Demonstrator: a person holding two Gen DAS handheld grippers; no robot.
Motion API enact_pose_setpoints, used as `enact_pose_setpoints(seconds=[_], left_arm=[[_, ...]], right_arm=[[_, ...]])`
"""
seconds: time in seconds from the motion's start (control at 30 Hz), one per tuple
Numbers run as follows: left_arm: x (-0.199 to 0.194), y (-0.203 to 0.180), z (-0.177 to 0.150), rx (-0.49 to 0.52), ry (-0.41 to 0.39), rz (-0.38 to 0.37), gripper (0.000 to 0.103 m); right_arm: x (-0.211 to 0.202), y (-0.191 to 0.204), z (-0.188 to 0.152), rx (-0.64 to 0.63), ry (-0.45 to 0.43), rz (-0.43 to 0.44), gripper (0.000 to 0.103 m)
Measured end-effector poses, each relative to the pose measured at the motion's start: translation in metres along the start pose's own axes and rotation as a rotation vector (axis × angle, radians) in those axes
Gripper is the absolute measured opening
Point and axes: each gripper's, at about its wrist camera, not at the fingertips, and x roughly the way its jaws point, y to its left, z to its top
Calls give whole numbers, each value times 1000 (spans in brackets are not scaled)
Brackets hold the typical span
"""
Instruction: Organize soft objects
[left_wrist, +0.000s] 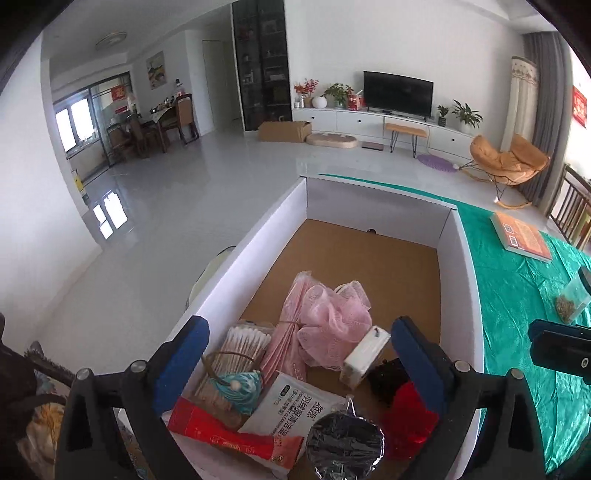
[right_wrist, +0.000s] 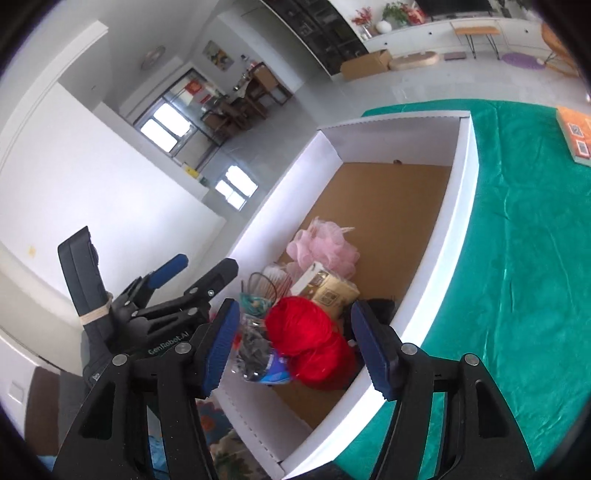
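- Only the left wrist view shows the cotton swabs, the red tube, the white printed packet and the clear bag of dried bits lying on the green cloth to the right of the box
- Only the right wrist view shows the red yarn as a full round ball, and the left gripper from the side, above the box's left wall
- The box is white cardboard with a brown floor; it stands on the shiny, creased green cloth, its left wall along the cloth's left edge
- Everything in it crowds the near end; the far half shows bare floor
- The pink mesh sponge is frilly and puffed; it lies mid-box with the small white carton touching its near side
- A crinkly clear bag of dark pieces lies at the near wall, just left of the red yarn
- An orange book lies flat near the cloth's far right edge
- The left gripper hangs over the near end, jaws spread wide and holding nothing
- The right gripper is likewise spread wide and empty, above the red yarn
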Motion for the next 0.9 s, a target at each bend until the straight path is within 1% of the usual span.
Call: enact_pose_setpoints(seconds=[0.07, 0.1, 0.17, 0.27, 0.33, 0.47, 0.63, 0.73, 0.9], left_arm=[[-1, 3, -4, -47, 7, 33, 99], [-3, 2, -7, -59, 5, 41, 99], [-9, -1, -12, -42, 1, 88, 99], [-21, -5, -21, -10, -30, 175, 99], [-24, -5, -24, 5, -39, 188, 99], [-28, -6, -28, 12, -45, 173, 99], [-31, -6, -29, 7, -50, 168, 99], [-32, -6, -30, 8, -54, 172, 99], [-31, -7, -33, 16, -60, 172, 99]], right_arm=[[-7, 10, 0, -65, -16, -74, 68], [-10, 15, 2, -100, -23, -112, 71], [-13, 31, 0, -172, -31, -184, 72], [-9, 43, -1, -254, -16, -262, 72], [-4, 48, -3, -286, 7, -297, 72], [4, 52, -9, -303, 42, -333, 72], [6, 57, -14, -322, 60, -359, 72], [6, 64, -20, -346, 67, -371, 72], [10, 63, -24, -355, 79, -373, 72]])
